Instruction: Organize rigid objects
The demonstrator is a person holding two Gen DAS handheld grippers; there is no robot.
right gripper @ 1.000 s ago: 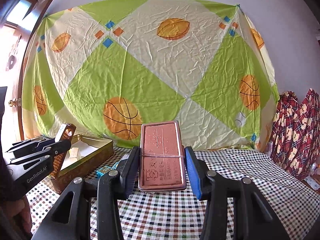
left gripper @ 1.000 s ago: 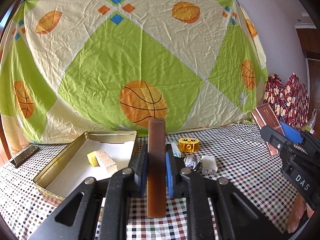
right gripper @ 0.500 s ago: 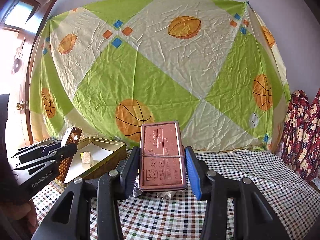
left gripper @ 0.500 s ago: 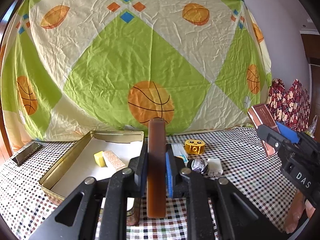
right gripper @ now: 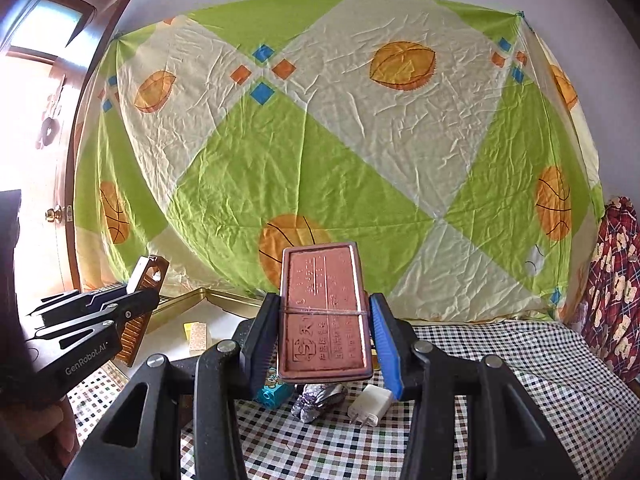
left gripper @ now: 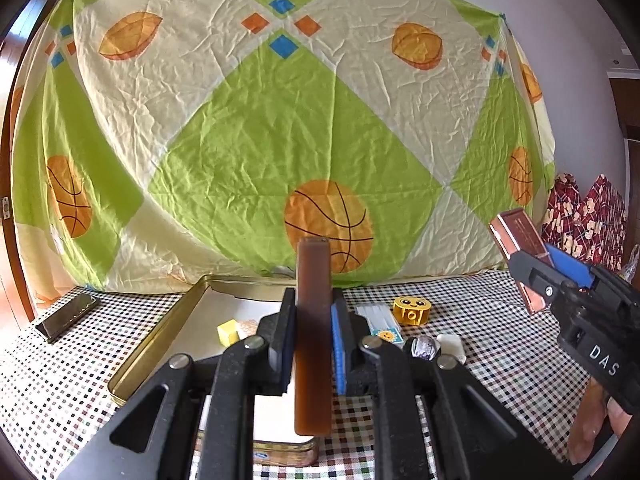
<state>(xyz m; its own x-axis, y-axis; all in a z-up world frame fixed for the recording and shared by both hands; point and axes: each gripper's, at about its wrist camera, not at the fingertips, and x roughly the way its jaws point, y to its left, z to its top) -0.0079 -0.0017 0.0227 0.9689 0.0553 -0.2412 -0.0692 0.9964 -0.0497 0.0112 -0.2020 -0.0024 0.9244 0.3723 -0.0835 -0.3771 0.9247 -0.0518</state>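
My left gripper (left gripper: 314, 320) is shut on a thin brown slab (left gripper: 313, 344), held upright and edge-on above the near end of the gold tin tray (left gripper: 160, 344). In the right wrist view this gripper (right gripper: 132, 304) comes in from the left, and the slab (right gripper: 146, 276) shows a ribbed face. My right gripper (right gripper: 322, 332) grips a flat copper-pink case (right gripper: 322, 308) with a rubber band round it. From the left wrist view the right gripper (left gripper: 536, 268) hangs in the air at the right with the case (left gripper: 518, 236). A yellow block (left gripper: 228, 332) and a beige block (left gripper: 246, 326) lie in the tray.
On the checked cloth lie a yellow smiley toy (left gripper: 412, 311), a white pack (left gripper: 378, 320), a foil-wrapped lump (right gripper: 316, 398), a white charger (right gripper: 372, 402) and a teal toy (right gripper: 274, 390). A dark metal bar (left gripper: 66, 316) lies far left. A patterned sheet hangs behind.
Both grippers have risen and drifted left toward the tray, each still holding its object. The table items sit lower and further right in both views.
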